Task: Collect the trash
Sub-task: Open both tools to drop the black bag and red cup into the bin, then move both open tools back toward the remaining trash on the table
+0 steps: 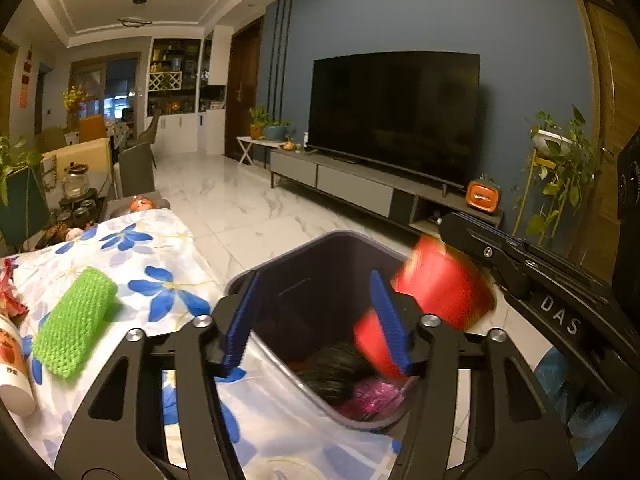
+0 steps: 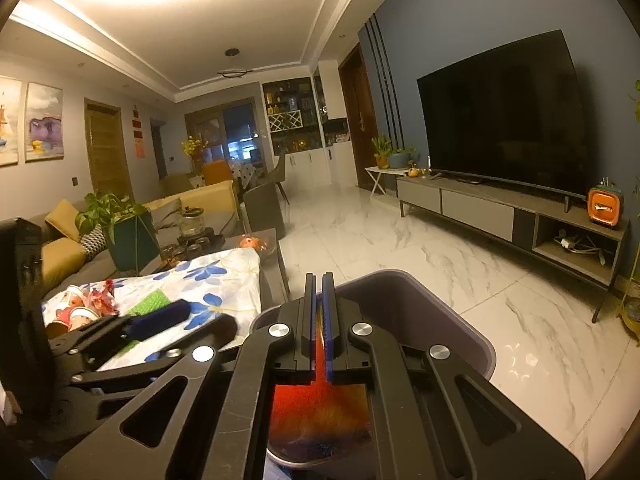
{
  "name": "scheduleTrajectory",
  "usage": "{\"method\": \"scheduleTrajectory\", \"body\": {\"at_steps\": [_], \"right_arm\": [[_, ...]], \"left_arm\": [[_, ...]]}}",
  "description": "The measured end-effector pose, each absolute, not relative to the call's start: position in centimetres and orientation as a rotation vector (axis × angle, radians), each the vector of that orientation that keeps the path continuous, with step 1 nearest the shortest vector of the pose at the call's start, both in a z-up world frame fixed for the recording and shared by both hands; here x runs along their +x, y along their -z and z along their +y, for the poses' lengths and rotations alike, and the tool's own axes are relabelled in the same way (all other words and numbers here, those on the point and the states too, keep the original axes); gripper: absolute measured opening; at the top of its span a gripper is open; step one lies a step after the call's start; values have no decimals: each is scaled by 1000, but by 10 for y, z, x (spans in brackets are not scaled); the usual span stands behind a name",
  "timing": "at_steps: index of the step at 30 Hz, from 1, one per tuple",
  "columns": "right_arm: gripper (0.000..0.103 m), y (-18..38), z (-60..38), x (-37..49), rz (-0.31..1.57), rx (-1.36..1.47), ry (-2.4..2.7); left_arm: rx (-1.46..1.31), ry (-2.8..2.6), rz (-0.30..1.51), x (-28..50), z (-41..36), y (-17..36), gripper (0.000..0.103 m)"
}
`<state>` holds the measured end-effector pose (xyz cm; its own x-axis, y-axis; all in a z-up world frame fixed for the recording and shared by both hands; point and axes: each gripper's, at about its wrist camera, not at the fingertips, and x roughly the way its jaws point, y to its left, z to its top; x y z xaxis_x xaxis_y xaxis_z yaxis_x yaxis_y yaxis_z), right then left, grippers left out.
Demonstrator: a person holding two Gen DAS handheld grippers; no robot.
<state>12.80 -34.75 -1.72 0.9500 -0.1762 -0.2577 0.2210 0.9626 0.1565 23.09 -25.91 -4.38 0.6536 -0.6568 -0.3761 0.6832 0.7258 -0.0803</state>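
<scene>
Floral-cloth desk point(image 1: 160, 256), marble floor point(image 1: 240, 204); left gripper point(image 1: 316, 320) jaws spread over bin point(image 1: 320, 264); right gripper point(image 2: 319, 320) pinching red cup point(image 2: 320, 408); only left view shows green sponge point(image 1: 74, 322).

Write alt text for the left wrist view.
The open left claw hovers over a grey trash bin beside a floral-clothed table, while the right claw holds a blurred red cup over the bin. A green mesh sleeve lies on the table.
</scene>
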Motion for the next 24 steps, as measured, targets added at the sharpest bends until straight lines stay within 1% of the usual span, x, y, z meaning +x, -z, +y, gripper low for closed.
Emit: {"method": "scheduleTrajectory", "body": {"at_steps": [1,2,4,6,11,16,18,20,24], "right_arm": [[7,18,-348,128,247,189,204],[20,18,-349,127,247,194,206],[29,18,-349,126,246,198,208],[30,20,-349,125,247,201,211],[48,18,-346,119,239,227,210],[62,16,-336,110,221,226,200],[65,15,-330,106,215,224,197],[71,15,-324,103,211,220,193],[73,13,-307,97,201,183,182]], "left_arm": [[64,752,402,232,-256,44,64],[57,743,403,232,-252,45,68],[43,714,404,234,-244,46,74],[28,678,408,235,-234,47,78],[7,600,407,232,-209,43,83],[-15,501,377,219,-175,36,87],[-24,466,367,213,-161,35,88],[-27,431,357,206,-148,34,89],[-37,370,341,194,-122,30,89]]}}
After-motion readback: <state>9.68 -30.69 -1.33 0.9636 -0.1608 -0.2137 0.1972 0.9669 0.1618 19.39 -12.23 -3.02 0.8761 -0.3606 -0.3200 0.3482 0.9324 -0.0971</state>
